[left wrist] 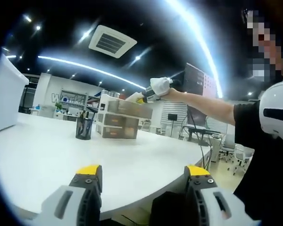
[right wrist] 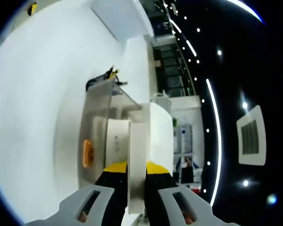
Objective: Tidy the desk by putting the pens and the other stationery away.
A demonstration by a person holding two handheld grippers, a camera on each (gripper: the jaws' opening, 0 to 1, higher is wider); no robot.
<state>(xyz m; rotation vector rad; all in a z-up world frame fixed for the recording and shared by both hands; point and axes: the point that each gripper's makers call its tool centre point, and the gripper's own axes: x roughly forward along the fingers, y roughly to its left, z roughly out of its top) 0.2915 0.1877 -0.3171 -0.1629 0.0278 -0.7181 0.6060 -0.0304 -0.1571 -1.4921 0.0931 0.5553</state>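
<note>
A translucent drawer unit (left wrist: 117,121) with orange handles stands on the white desk (left wrist: 47,160), beside a black pen holder (left wrist: 84,128) with pens in it. My left gripper (left wrist: 143,172) hangs open over the near desk edge, nothing between its yellow-tipped fingers. A gloved hand holds my right gripper (left wrist: 139,99) just above the unit's pulled-out top drawer. In the right gripper view, the right gripper (right wrist: 137,168) is shut on a flat white item (right wrist: 137,146) seen edge-on, above the drawer unit (right wrist: 96,136) and its orange handle (right wrist: 87,153). The pen holder (right wrist: 104,79) lies beyond.
A large white box (left wrist: 4,94) stands at the desk's left end; the white box (right wrist: 118,16) also shows past the pen holder. The person (left wrist: 264,155) stands at the right, by the desk's curved edge. Office chairs and shelves lie in the background.
</note>
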